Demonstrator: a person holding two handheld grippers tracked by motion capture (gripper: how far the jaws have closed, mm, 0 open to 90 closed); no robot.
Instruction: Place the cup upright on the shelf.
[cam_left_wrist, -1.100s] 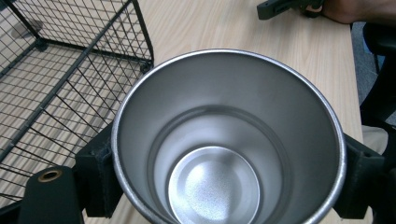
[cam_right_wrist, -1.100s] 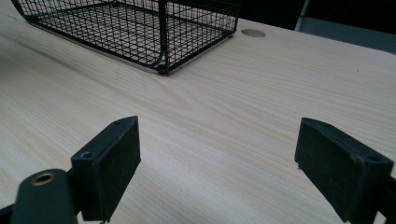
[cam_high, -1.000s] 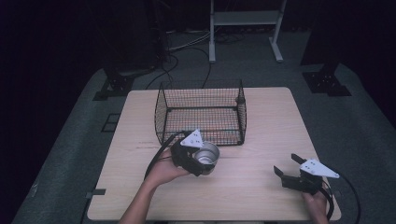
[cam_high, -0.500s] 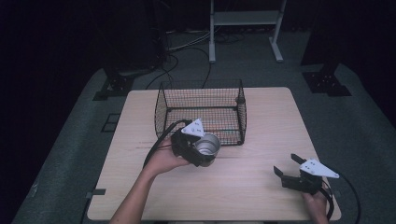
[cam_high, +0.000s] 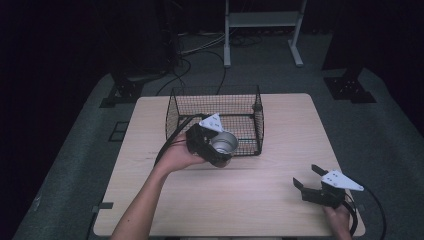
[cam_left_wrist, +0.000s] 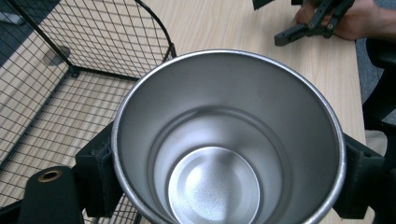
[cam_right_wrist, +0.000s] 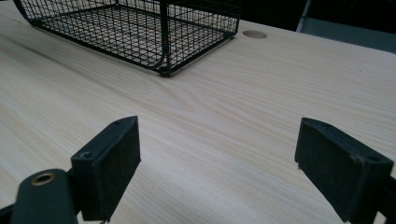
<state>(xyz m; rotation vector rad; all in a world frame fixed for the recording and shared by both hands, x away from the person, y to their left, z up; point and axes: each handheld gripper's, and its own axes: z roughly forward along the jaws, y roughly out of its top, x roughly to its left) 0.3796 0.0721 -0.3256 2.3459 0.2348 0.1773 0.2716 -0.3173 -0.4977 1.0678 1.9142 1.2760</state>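
Note:
My left gripper (cam_high: 216, 146) is shut on a shiny steel cup (cam_high: 223, 143), held above the table at the front rim of a black wire basket (cam_high: 215, 96). In the left gripper view the cup (cam_left_wrist: 219, 154) is empty, its mouth faces the camera, and a black pad presses on each side of it; the basket (cam_left_wrist: 70, 70) lies to the left. My right gripper (cam_high: 310, 181) rests near the table's front right corner, jaws wide open. In the right gripper view its pads (cam_right_wrist: 114, 154) stand far apart over bare wood, with the basket (cam_right_wrist: 140, 32) farther off.
The light wooden table (cam_high: 280, 130) stands on grey floor mats. A white metal stand (cam_high: 260, 20) and cables lie behind it. A round hole (cam_right_wrist: 255, 34) is cut in the tabletop beyond the basket.
My left hand has lifted the cup and carried it away from the person, up to the basket's front rim. The right gripper has stayed where it was.

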